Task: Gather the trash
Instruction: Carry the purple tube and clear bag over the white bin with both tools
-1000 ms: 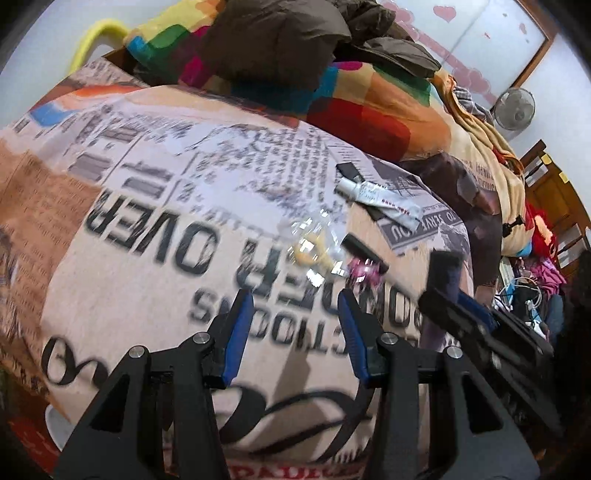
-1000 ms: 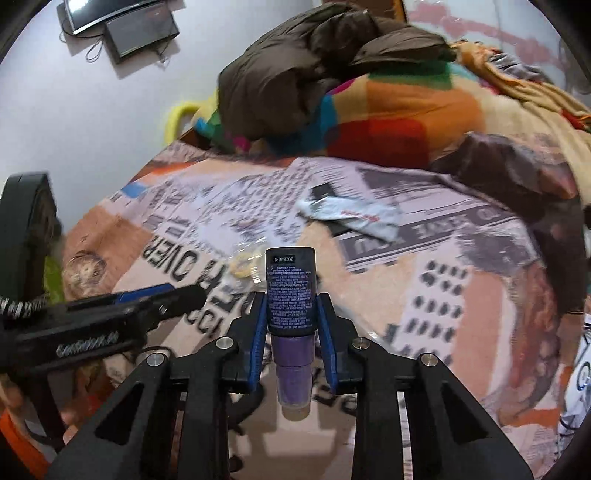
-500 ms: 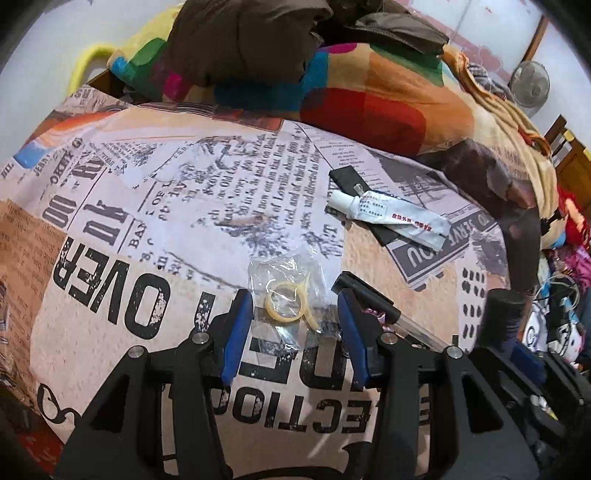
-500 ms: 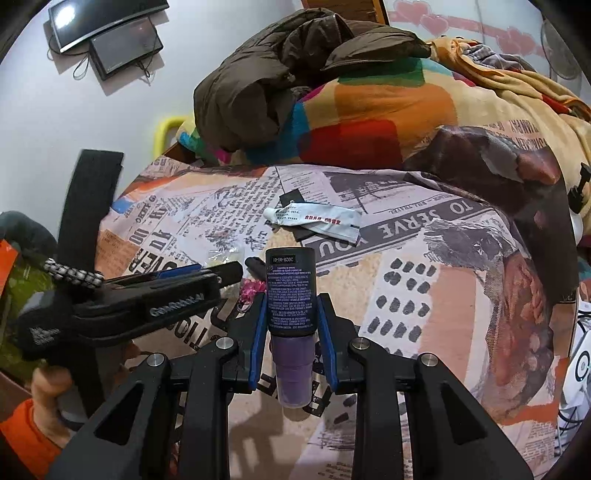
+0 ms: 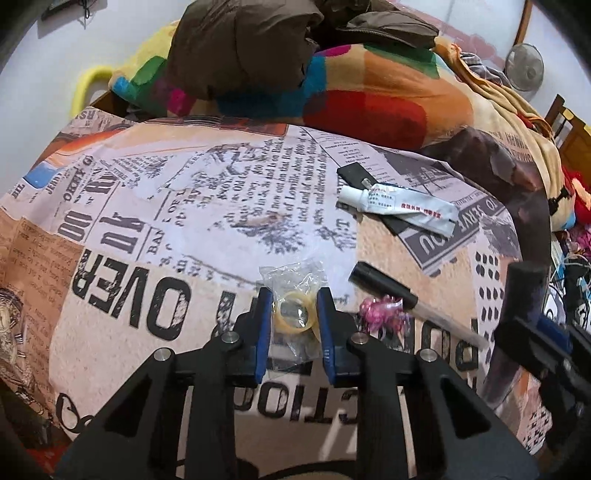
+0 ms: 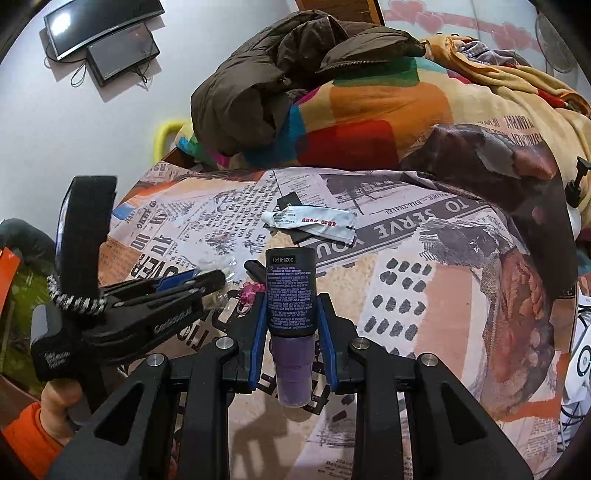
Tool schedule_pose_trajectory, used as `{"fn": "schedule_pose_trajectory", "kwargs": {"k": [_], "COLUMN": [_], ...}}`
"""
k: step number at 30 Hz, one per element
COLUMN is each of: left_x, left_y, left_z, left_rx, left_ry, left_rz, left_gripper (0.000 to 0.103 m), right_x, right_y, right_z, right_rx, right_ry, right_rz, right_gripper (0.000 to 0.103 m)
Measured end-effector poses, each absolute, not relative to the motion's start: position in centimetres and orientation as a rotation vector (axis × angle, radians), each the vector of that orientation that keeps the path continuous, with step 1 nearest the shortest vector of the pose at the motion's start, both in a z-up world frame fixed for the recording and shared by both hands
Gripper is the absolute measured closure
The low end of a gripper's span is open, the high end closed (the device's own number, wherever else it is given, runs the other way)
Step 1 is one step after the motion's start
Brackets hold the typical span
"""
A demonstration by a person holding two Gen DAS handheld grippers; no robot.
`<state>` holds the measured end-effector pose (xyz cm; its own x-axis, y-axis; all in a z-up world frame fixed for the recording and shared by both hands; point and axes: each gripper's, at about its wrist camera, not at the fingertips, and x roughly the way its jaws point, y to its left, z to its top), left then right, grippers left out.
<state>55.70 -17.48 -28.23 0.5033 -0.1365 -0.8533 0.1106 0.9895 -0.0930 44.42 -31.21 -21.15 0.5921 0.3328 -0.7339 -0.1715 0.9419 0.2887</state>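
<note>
Bag: a clear plastic bag (image 5: 291, 291) with a yellow ring (image 5: 295, 314) inside lies on the newsprint bedspread (image 5: 177, 229), between the left gripper's blue pads.
Left gripper (image 5: 291, 314): jaws closing on either side of the bag; the pads seem to reach the plastic at its edges, though a firm pinch is hard to confirm from this angle.
Right gripper (image 6: 291, 314): clamped on a dark tube (image 6: 291, 295) with a purple cap (image 6: 291, 373), cap end pointing back toward the camera.
Pink wrapper (image 5: 380, 314): crumpled, just right of the bag, touching a black pen (image 5: 388, 291).
White tube (image 5: 399, 208): farther up the bedspread, lying across a flat black item (image 5: 354, 173).
Blanket (image 5: 388, 99): many-coloured, heaped behind, with a brown jacket (image 5: 240, 48) on top.
Hand (image 6: 59, 402): in an orange sleeve (image 6: 29, 435), holding the left gripper's handle at the lower left of the right view.
Screens (image 6: 107, 33): two on the wall.
</note>
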Motion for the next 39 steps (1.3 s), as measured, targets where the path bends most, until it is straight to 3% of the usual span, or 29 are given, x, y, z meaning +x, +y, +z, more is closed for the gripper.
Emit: {"fn": "schedule_pose_trajectory", "kwargs": {"k": [13,25,39], "left_x": [50.1,41.9,33.2], "left_y": [-13.8,-6.1,3.5], "left_z": [-20.6,-12.5,-8.0], "left_rx": [-0.027,-0.066,-0.115], "left_ry": [0.923,0.778,0.66], "left_rz": [-0.171,-0.118,-0.012], "left_gripper": [0.08,0.08,0.08], "right_x": [42.2,38.4,33.3], "right_y": [-28.2,-22.5,-12.8], "right_z": [-18.0,-10.8,-6.7], "right_rx": [0.16,0.104,0.021], "right_ry": [0.854,0.738,0.669], "right_rz": [0.314,0.391,0.536], "right_gripper": [0.079,0.079,0.079]}}
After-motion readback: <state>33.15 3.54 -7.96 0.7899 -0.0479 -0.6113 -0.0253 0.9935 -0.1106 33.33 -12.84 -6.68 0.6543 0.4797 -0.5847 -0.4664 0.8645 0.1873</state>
